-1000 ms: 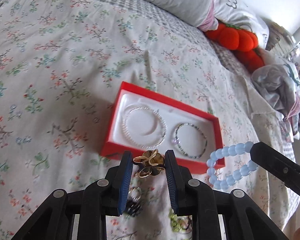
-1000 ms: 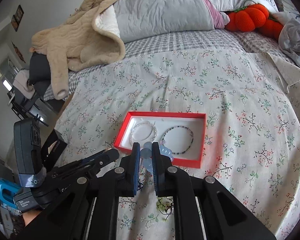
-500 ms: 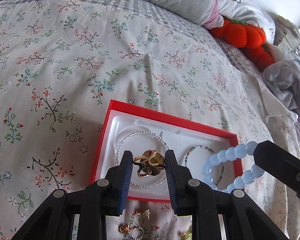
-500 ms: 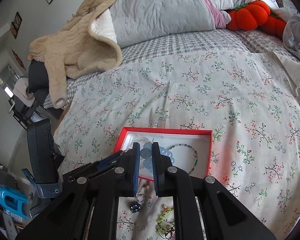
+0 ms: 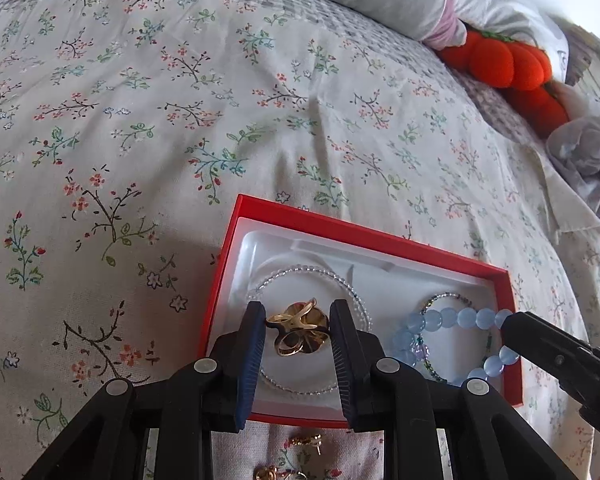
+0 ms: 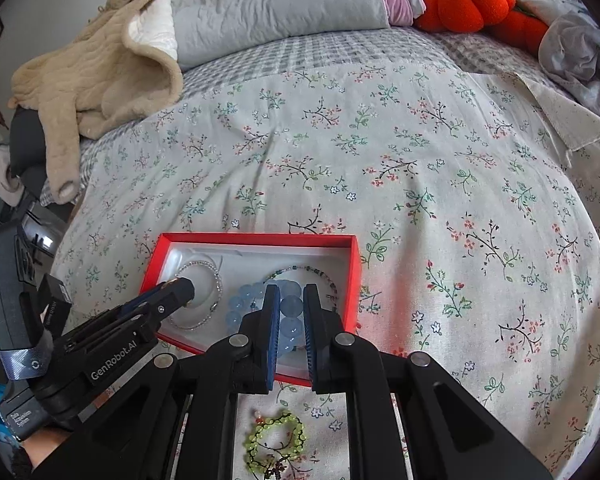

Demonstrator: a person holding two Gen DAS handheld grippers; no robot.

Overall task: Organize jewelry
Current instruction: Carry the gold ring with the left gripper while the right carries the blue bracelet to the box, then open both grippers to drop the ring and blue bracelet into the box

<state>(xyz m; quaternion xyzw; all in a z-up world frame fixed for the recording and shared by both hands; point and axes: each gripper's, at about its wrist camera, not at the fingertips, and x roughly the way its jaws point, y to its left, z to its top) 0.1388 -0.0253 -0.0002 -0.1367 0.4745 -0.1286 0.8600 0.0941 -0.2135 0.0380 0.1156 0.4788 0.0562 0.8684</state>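
A red box [image 5: 364,232] [image 6: 354,276] with a white insert lies on the floral bedspread. In it rest a clear bead bracelet [image 5: 312,270] [image 6: 204,266] on the left and a dark multicolour bead bracelet [image 5: 448,300] [image 6: 312,270] on the right. My left gripper [image 5: 298,326] [image 6: 182,290] is shut on a gold ring cluster [image 5: 298,328], held over the clear bracelet. My right gripper [image 6: 290,306] [image 5: 508,320] is shut on a light blue bead bracelet [image 6: 290,306] [image 5: 452,318], which hangs over the right half of the box.
Gold earrings [image 5: 308,440] and a green bead bracelet [image 6: 276,436] lie on the bedspread in front of the box. At the head of the bed are a grey pillow [image 6: 276,4], a beige blanket [image 6: 96,68] and an orange plush pumpkin [image 6: 472,0].
Both grippers came forward and down over the red box. The gold cluster now hangs above the clear bracelet, the blue bracelet above the right side. Neither grip altered.
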